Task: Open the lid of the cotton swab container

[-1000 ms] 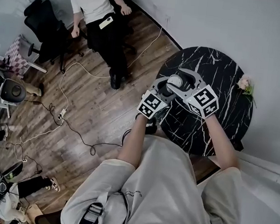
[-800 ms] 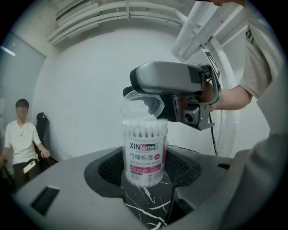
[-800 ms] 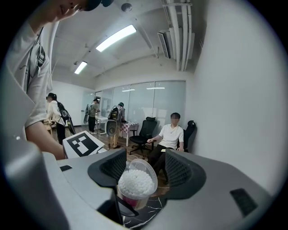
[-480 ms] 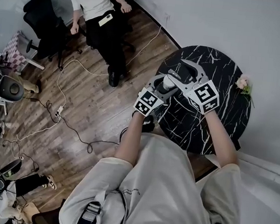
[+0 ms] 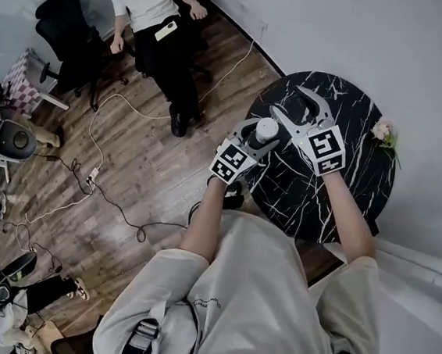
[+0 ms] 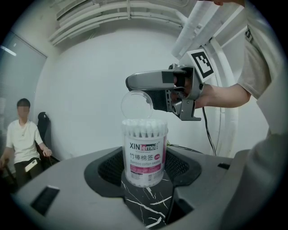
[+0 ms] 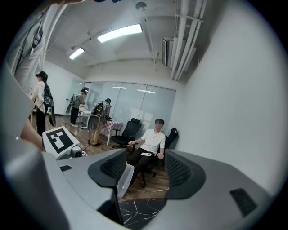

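Note:
A clear cotton swab container (image 6: 143, 152) with a pink label stands on the black marble table (image 6: 146, 202), its mouth uncovered and the swab tips showing. My left gripper (image 6: 144, 179) is shut on its body; the head view shows that left gripper (image 5: 256, 141) holding the container (image 5: 267, 128) at the table's near-left edge. The clear round lid (image 6: 135, 104) stands tilted above the container's far rim, against one finger of my right gripper (image 6: 135, 90). In the right gripper view the lid (image 7: 124, 179) leans edge-on against the left jaw of the open right gripper (image 7: 143, 179).
The round table (image 5: 337, 192) carries a small flower (image 5: 385, 133) at its far right edge. A person sits on a chair (image 5: 156, 8) across the wooden floor, with cables (image 5: 102, 191) trailing over it. A white wall lies behind the table.
My right gripper has risen and pulled back from the container's top, taking the lid up with it. The left gripper and the container have stayed in place.

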Tool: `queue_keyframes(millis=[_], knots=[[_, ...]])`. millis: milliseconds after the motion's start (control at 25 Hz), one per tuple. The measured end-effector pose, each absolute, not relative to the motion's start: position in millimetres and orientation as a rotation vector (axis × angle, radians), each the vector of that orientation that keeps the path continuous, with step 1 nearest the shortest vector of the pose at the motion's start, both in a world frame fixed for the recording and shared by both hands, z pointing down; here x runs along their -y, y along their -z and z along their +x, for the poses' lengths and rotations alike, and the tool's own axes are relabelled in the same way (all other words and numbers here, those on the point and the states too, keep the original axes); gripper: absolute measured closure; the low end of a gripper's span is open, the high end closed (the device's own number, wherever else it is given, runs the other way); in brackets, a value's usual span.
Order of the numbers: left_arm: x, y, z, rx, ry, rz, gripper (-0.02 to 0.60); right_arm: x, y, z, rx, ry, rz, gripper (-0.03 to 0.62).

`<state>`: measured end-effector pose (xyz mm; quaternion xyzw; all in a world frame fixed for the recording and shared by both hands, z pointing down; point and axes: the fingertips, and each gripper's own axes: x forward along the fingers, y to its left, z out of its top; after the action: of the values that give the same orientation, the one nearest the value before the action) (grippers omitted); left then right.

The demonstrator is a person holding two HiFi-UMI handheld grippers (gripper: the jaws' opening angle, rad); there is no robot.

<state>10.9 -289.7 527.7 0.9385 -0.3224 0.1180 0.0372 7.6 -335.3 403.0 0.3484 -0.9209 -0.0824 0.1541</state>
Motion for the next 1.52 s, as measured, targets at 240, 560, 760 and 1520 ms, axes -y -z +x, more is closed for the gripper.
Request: queue_keyframes(millis=[240,560,760,1520], knots=[[288,-527,9,0.984,-0.337,2.889,0.316,354,-413,22,2.578,0.259,1.082,0.301],[284,-516,12,0.984,-0.319,2.911,0.316,361,-435,29,2.511,0.229,1.087,0.301],[285,-520,13,0.972,-0.348,2.897,0.316,364,-453,37,2.478,0.214,1.097,0.302],[289,-539,24,0.977,-0.413,2.85,0.316,349,-468,55,2.587,0.022,1.138,0.301]])
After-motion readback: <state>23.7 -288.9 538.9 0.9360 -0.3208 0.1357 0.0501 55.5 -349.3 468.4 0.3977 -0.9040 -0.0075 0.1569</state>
